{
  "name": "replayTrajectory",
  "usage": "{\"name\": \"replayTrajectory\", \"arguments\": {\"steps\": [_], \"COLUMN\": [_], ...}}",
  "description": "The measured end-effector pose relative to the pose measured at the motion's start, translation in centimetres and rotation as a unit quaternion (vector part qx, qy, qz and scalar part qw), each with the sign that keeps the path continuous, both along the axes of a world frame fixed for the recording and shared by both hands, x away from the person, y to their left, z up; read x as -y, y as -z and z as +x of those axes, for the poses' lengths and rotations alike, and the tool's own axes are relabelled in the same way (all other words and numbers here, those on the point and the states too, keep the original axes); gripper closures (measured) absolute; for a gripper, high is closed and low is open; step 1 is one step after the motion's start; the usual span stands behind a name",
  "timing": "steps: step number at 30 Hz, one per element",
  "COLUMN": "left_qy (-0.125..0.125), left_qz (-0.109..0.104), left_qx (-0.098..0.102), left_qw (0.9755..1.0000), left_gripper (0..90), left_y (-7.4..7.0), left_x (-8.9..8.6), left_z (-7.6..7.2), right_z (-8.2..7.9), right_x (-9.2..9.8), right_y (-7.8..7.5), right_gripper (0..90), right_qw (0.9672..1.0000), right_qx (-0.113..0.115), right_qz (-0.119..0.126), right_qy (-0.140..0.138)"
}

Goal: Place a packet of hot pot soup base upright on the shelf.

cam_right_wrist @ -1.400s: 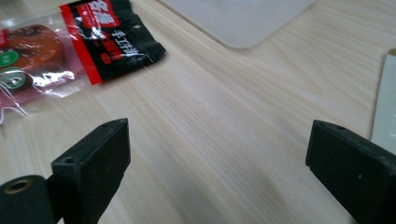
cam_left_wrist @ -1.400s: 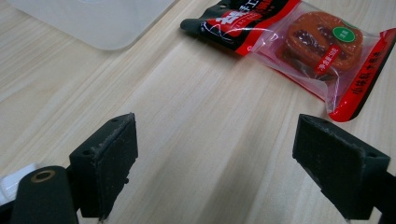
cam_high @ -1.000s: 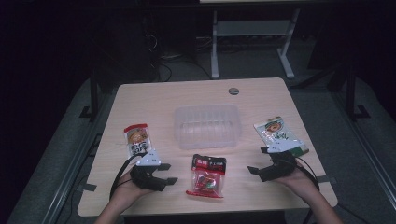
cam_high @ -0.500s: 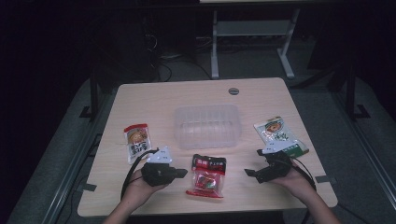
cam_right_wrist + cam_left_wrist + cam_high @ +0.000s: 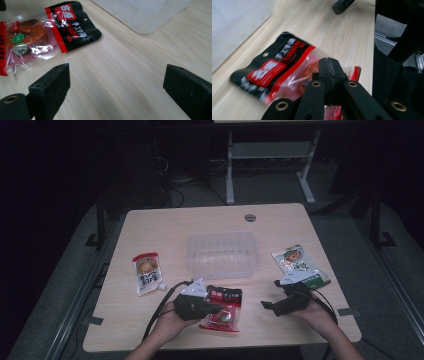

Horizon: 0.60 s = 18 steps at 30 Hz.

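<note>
Pale wood grain covers the table [image 5: 165,227], which is bare across its far half and along the left edge. Near the front edge, at the middle, lies the red-and-black snack packet [image 5: 223,307], flat on the wood, its printed black end toward the clear plastic tub [image 5: 221,254] that stands just behind it, a narrow strip of bare wood between the two. The left gripper [image 5: 216,308] reaches in from the packet's left side; in the left gripper view its jaws are pressed together, pad against pad, just above the packet's clear middle [image 5: 294,75]. Whether any film is caught in that seam cannot be told. These jaws have just been closing.

The right gripper [image 5: 267,305] rests to the packet's right with a stretch of open table between them, its jaws spread wide and holding nothing; the right gripper view shows bare wood between the two black pads and the packet [image 5: 47,30] off to the upper left.

An orange sachet [image 5: 147,273] lies well to the left, and a green packet [image 5: 299,265] sits near the right edge, just behind the right gripper.
</note>
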<state>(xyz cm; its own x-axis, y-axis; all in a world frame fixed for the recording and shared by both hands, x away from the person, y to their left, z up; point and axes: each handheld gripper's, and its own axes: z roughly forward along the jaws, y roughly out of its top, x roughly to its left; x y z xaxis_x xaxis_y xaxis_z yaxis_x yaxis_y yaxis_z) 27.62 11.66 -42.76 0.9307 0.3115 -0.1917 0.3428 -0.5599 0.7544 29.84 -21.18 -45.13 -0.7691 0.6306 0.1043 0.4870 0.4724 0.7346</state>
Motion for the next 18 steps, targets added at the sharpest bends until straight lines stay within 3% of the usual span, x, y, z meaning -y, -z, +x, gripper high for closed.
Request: {"name": "replayTrajectory", "arguments": {"steps": [8,15,18], "left_qy": [0.031,0.031,0.03], "left_qz": [0.011,0.035,0.054], "left_qx": [-0.01,-0.007,-0.001], "left_qw": [0.9994,0.9989,0.9981], "left_gripper": [89.8,89.8,89.8], "left_y": [1.4,2.2,2.4], "left_x": [3.5,4.3,4.4], "left_z": [-0.6,-1.1,-1.1], "right_z": [0.0,0.0,0.0], "right_x": [-0.1,-0.1,-0.1], "right_y": [0.1,0.1,0.2], "right_gripper": [7.0,7.0,7.0], "right_qw": [1.0,1.0,1.0], "right_qx": [0.001,-0.001,-0.004], "right_qz": [-0.004,-0.001,-0.004], "right_qy": [-0.004,-0.007,-0.007]}}
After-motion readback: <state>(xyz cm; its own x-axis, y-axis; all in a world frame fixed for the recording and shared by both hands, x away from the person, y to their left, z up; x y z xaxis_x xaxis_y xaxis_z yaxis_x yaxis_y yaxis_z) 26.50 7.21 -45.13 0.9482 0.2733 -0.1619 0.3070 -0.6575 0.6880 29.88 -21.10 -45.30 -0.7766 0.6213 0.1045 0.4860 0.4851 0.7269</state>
